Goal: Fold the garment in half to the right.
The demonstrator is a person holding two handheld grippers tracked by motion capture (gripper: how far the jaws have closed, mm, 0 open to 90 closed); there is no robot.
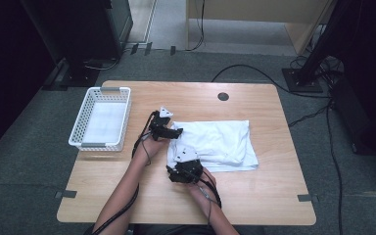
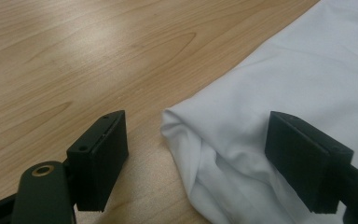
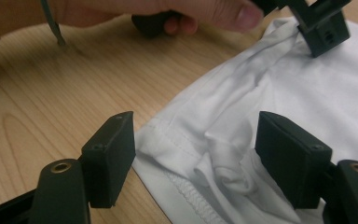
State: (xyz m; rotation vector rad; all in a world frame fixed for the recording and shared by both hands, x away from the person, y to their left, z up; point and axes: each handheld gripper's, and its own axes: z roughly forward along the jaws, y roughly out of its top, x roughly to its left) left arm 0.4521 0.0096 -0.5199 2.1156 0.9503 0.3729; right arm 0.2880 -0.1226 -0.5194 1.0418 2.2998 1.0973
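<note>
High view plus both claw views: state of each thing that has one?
White garment: folded flat on the table, left edge bunched.
Left claw: open, jaws astride the garment's upper left corner.
Right claw: open, jaws astride the crumpled hem at the lower left corner.
White basket: upright, nothing in it.

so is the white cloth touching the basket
Apart. The high view shows the folded white cloth lying mid-table with bare wood between its left edge and the white basket, which sits off to the left.
</note>
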